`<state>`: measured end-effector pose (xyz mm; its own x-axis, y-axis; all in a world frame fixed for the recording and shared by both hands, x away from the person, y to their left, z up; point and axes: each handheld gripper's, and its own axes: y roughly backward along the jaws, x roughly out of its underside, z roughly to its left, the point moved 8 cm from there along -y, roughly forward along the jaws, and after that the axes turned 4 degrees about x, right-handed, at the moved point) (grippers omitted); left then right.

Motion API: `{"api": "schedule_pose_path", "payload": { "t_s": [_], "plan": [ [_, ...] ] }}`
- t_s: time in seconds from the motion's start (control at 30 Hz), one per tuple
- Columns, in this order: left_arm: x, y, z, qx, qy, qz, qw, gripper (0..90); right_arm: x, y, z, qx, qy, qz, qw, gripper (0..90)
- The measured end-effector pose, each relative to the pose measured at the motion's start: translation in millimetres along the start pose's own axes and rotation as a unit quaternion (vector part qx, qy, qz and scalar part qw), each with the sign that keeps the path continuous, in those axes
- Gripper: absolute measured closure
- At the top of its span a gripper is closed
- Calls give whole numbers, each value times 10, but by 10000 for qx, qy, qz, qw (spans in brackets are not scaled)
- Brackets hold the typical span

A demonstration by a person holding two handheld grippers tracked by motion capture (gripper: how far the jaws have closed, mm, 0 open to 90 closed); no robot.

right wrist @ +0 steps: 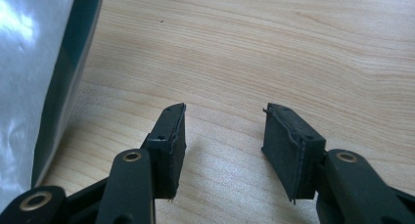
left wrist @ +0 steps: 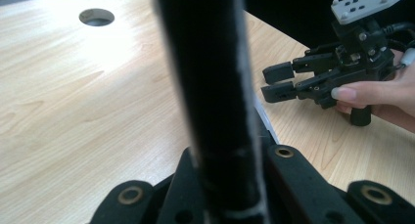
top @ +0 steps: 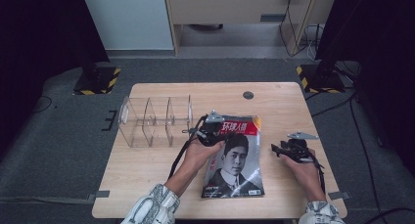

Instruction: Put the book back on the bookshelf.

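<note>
A grey carpeted floor with dark curtains at both sides surrounds the light wooden table, which has 1 round cable hole near its far edge. A clear acrylic 3-slot rack stands at the table's left. The glossy portrait-cover magazine lies mid-table, its left edge raised, clamped in the left gripper. The right gripper rests just right of the magazine, jaws apart, holding nothing.

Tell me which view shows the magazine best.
The high view: the whole magazine cover lies on the table, left gripper clamped at its top edge. The left gripper view shows it edge-on, blurred; the right gripper view catches its glossy edge.
</note>
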<state>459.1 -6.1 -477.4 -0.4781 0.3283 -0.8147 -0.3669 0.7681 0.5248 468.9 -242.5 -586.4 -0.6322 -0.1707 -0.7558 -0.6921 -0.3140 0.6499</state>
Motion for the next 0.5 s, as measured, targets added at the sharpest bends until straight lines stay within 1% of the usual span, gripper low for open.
{"api": "schedule_pose_path", "payload": {
  "t_s": [0.07,0.1,0.13,0.23,0.3,0.33,0.37,0.4,0.47,0.5],
  "plan": [
    [-37,48,-14,-18,-18,-87,10000,860,1,-1,3,0,3,-1,10000,506],
    [-37,48,-14,-18,-18,-87,10000,861,1,-1,3,0,3,-1,10000,506],
    [-83,104,-32,-18,-65,-192,9998,861,1,-6,5,-5,7,-29,10000,505],
    [-153,188,-49,-37,-118,-329,9994,862,-4,-17,14,2,-2,-84,10000,494],
    [-176,216,-51,-52,-154,-362,9992,862,-4,-19,17,18,3,-80,10000,488],
    [-229,265,-64,-34,-176,-470,9987,863,-5,-23,26,41,45,-78,10000,473],
    [-258,290,-72,27,-197,-545,9983,863,-6,-26,29,50,71,-81,9999,466],
    [-291,311,-79,75,-208,-643,9977,864,-7,-28,36,62,60,-78,9999,460],
    [-351,351,-82,82,-274,-743,9968,864,-7,-30,43,62,102,-65,9999,451],
    [-351,351,-82,82,-274,-743,9968,864,-7,-31,45,60,115,-65,9999,444]
  ]
}}
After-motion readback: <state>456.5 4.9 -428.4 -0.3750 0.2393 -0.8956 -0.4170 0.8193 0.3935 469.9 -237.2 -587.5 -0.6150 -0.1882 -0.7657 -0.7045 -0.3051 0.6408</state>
